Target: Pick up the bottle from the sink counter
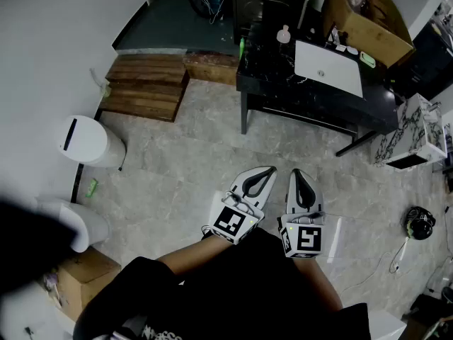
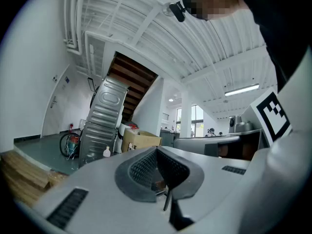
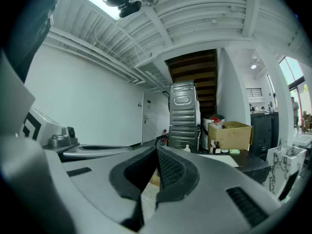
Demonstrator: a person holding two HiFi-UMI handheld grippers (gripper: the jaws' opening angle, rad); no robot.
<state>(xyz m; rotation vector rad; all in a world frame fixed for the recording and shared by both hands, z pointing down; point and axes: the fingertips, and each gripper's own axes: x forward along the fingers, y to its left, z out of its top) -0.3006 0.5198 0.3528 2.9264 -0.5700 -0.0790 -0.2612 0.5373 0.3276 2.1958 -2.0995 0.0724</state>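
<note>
Task not begun. Small white round bottle stands on black sink surface, upper centre, well apart from both grippers. Left gripper fingers clenched, empty; right gripper likewise. Approach, grasp, lift all left.

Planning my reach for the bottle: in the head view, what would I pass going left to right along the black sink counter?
Slim green object → white bottle → white sink basin → pale green item.
</note>
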